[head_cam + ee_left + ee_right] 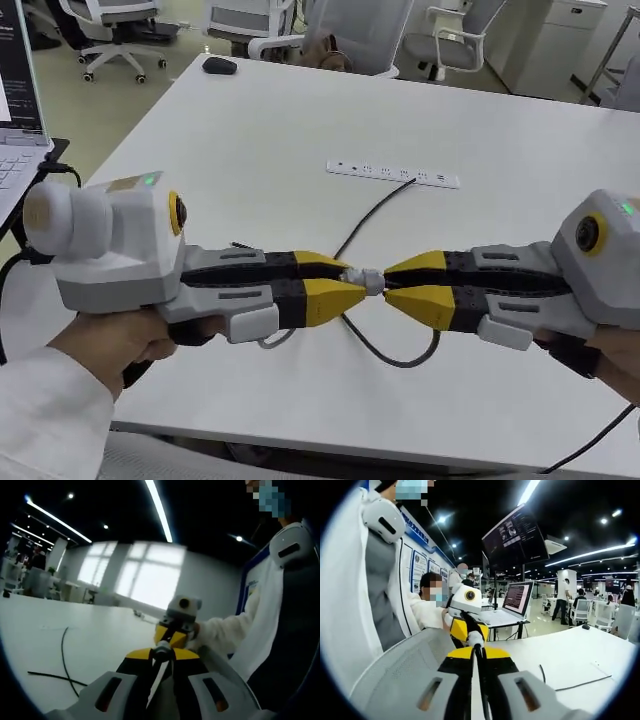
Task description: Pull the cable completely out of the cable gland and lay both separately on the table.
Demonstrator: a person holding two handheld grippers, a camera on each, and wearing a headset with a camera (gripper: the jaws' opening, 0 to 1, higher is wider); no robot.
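Note:
Over the white table [250, 130] my two grippers meet tip to tip. The left gripper [355, 279] is shut on the small grey cable gland [369, 280], which sits at its yellow tips [162, 652]. Facing it from the right, the right gripper [387, 282] is shut on the black cable [481, 677], which runs between its jaws up to the gland [474, 639]. The cable [400, 361] hangs in a loop onto the table below the grippers, and another stretch [370, 215] leads off toward the far side.
A white power strip [392, 173] lies mid-table beyond the grippers. A black mouse [219, 66] sits at the far edge and a laptop [15, 120] stands at the left. Office chairs [110, 25] stand past the table. A person in white holds both grippers.

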